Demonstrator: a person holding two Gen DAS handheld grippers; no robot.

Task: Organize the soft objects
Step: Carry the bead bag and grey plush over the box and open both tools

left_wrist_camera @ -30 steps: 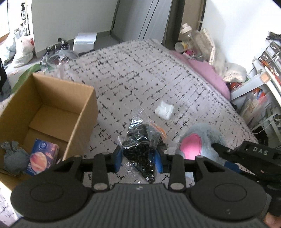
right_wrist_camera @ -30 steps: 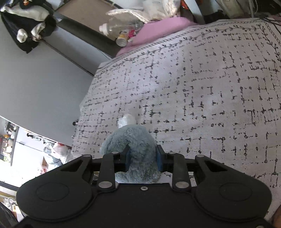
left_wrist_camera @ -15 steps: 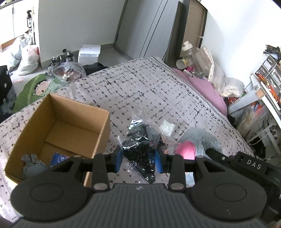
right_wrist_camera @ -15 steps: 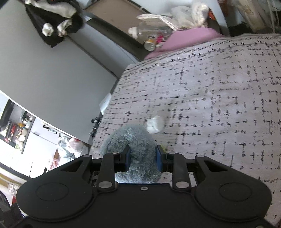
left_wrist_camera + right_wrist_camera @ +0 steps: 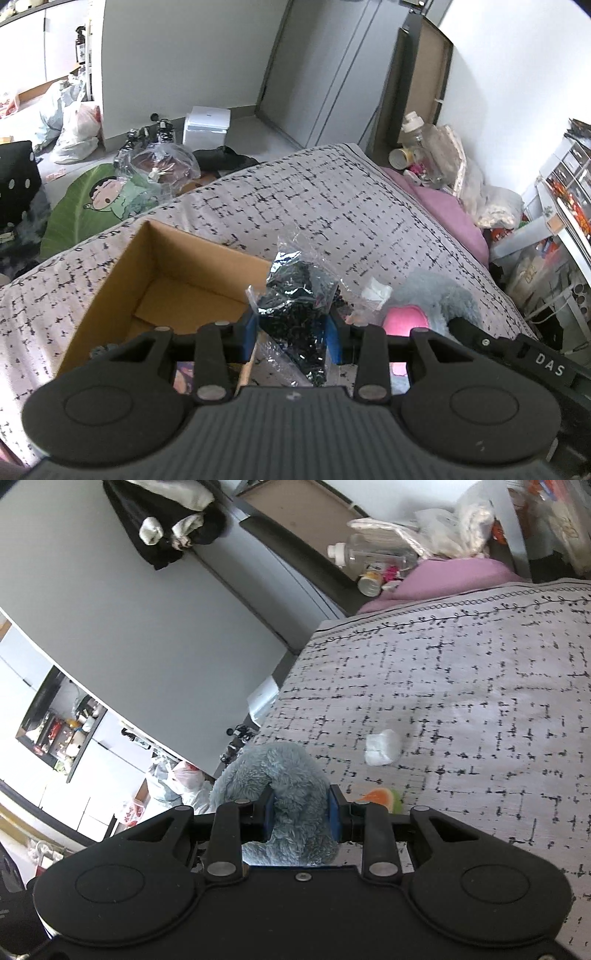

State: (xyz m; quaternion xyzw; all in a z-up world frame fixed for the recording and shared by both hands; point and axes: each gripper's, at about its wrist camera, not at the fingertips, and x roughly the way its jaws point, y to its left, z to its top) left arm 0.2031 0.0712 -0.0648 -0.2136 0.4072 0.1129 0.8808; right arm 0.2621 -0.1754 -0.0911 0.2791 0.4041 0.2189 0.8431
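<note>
The left gripper is clamped on a clear bag of small black pieces; its blue pads press the bag from both sides, and the crinkled top of the bag stands up ahead of the fingers. Just past the left finger, and partly under it, an open cardboard box sits on the patterned bedspread. Close to the fingers, at the box's near end, a grey soft item and a colourful packet show only in part behind the gripper body. Off the right finger lies a grey plush with a pink patch, and the other gripper's black arm crosses in front of it. Between the bag's top and the plush, a small white wad rests on the bedspread.

The right gripper is closed on the plush: grey fur fills the gap between the blue pads and bulges out ahead of and below them. Beyond the right finger the white wad lies on the bedspread, apart from the plush. Just beside the right finger an orange-and-green soft piece peeks out, mostly hidden by the gripper. A pink pillow lies at the far edge of the bed.
</note>
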